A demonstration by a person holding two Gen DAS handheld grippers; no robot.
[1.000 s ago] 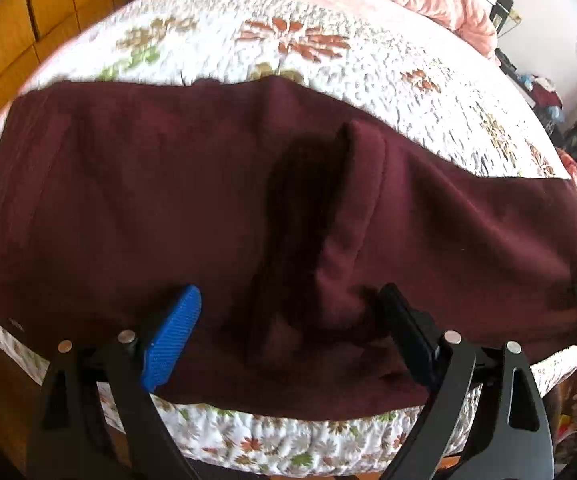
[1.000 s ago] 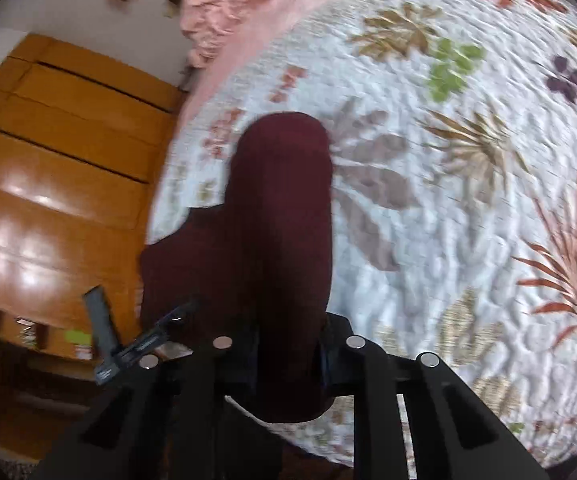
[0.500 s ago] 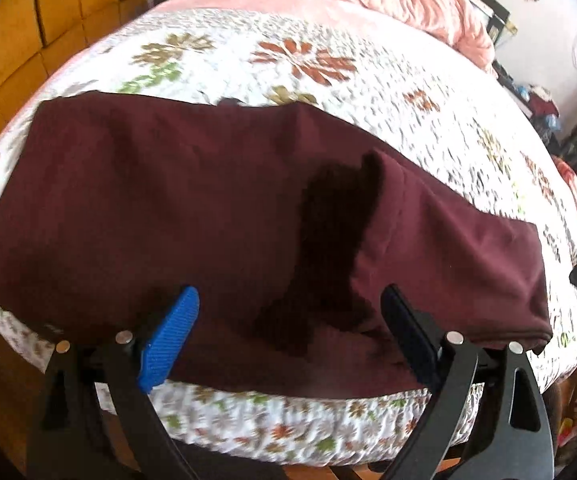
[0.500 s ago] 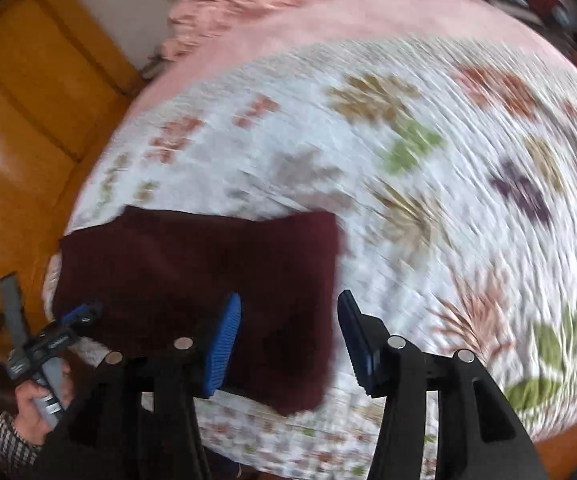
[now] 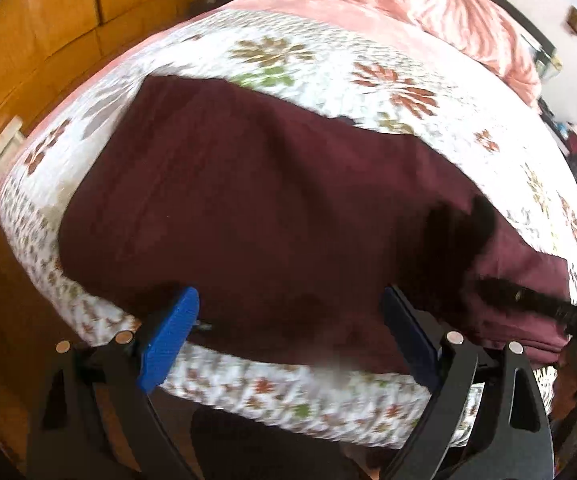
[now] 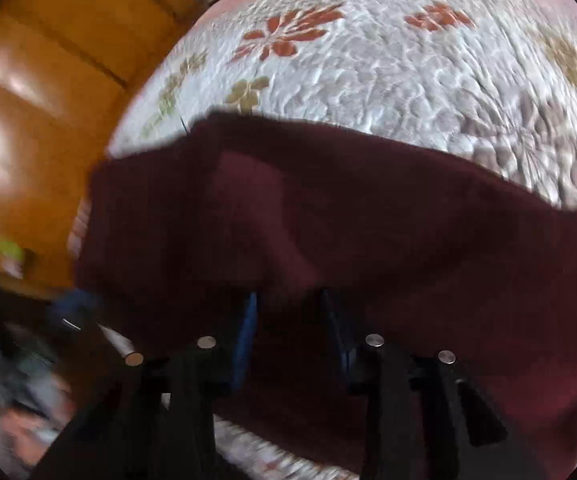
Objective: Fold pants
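Right gripper (image 6: 288, 320) returned over pants (image 6: 368, 220) | 1 pants | 2 grippers, left gripper (image 5: 288, 320) open

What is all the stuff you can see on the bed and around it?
pants: one, dark maroon, lying across the near edge of the bed.
quilt: one, white with leaf and flower prints, under the pants.
blanket: one, pink, bunched at the far end of the bed.
wardrobe: one, orange-brown wood, beside the bed.
left tongs: one, black with blue pads, wide open over the pants' near edge.
right tongs: one, black with blue pads, narrow gap, maroon cloth between the pads; grip unclear from blur.
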